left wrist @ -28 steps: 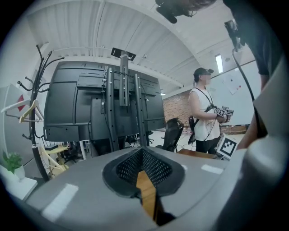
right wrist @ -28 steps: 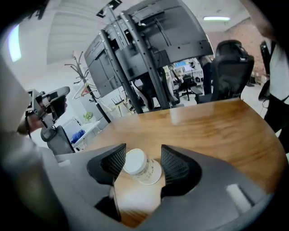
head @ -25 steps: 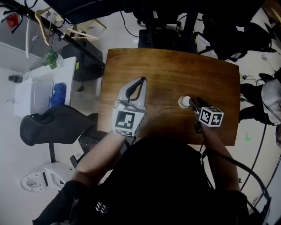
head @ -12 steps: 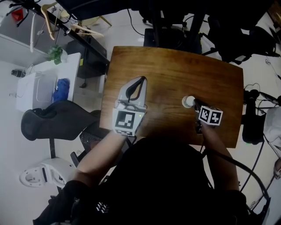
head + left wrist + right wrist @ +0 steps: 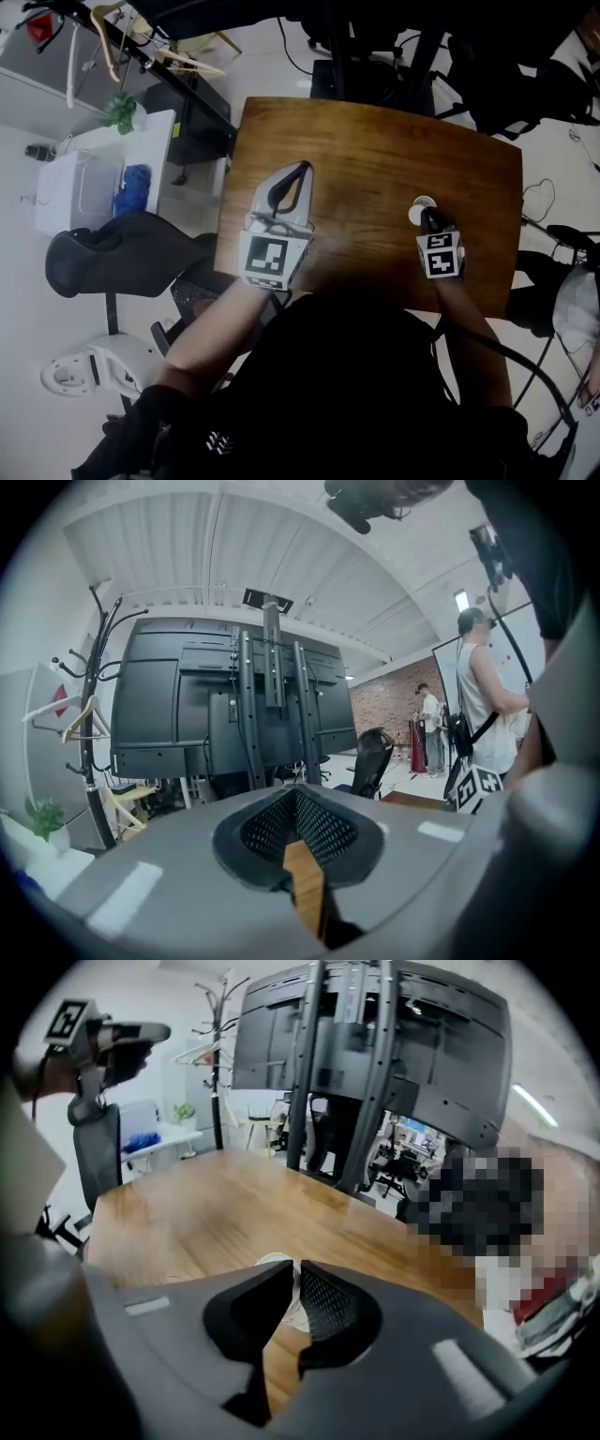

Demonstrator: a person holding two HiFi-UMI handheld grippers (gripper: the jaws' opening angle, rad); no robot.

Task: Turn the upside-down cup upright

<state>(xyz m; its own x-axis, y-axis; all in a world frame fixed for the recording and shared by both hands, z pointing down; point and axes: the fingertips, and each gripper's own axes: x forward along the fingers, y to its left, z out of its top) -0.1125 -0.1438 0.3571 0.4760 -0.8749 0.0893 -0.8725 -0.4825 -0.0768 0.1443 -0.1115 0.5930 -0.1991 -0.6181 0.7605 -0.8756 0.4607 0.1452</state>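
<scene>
A small white cup (image 5: 421, 207) is at the right of the wooden table (image 5: 366, 141), and its top shows as a pale ring. My right gripper (image 5: 427, 217) points steeply down at it. Its jaws are closing, and the cup's thin wall (image 5: 292, 1299) is pinched between them; the rim (image 5: 270, 1261) shows just beyond the tips. I cannot tell whether the cup rests on the wood or hangs just above it. My left gripper (image 5: 305, 172) is level over the table's left half, shut and empty, with its tips together (image 5: 295, 794).
A black monitor stand (image 5: 370, 56) rises behind the table's far edge. A black office chair (image 5: 122, 262) and a white side cabinet (image 5: 94, 178) are to the left. A coat rack (image 5: 217, 1044) stands beyond the table. People stand far off at the right of the left gripper view (image 5: 483, 686).
My right gripper has rolled at the wrist, so its marker cube now faces up. It has closed on the white cup, which has shifted slightly right. The left gripper has stayed put.
</scene>
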